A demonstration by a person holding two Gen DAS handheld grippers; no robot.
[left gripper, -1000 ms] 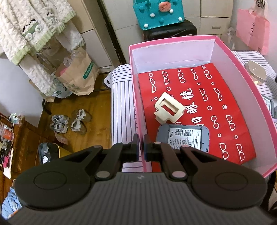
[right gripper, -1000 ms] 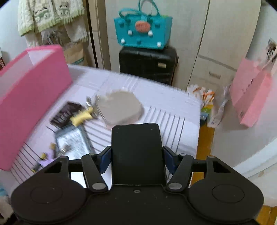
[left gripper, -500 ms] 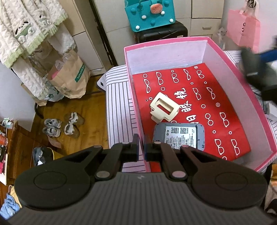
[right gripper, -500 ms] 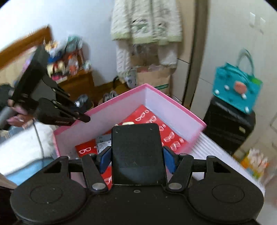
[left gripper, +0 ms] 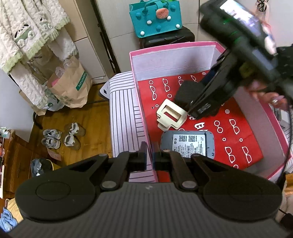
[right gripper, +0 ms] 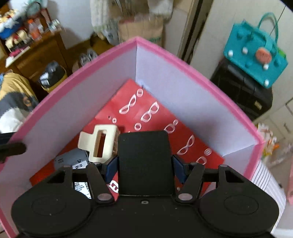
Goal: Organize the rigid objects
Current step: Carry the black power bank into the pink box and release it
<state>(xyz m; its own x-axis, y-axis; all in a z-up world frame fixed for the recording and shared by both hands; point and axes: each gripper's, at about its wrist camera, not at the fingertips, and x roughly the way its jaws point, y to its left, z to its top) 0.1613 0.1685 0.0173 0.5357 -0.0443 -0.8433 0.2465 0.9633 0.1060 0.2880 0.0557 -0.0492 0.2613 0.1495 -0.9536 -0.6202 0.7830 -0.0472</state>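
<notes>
A pink box [left gripper: 174,46] [right gripper: 185,63] lined with red paper printed with white glasses stands on a striped surface. Inside lie a cream hair claw clip [left gripper: 171,115] [right gripper: 98,142] and a grey device with a printed label [left gripper: 186,144] [right gripper: 70,159]. My left gripper [left gripper: 150,155] is shut on the box's near left wall. My right gripper [right gripper: 144,164] [left gripper: 190,102] is shut on a flat black rectangular object [right gripper: 144,161] [left gripper: 187,91], held over the box's inside just beside the clip and pointing steeply down.
A teal bag [left gripper: 155,17] [right gripper: 256,49] sits on a black suitcase [right gripper: 243,93] behind the box. Left of the striped cover [left gripper: 122,117] are a wooden floor with shoes [left gripper: 60,135] and a paper bag [left gripper: 71,84]. A hand [left gripper: 265,93] holds the right gripper.
My right gripper carried the black object from over the striped surface to above the box's inside, entering the left wrist view. The left gripper stayed clamped on the wall.
</notes>
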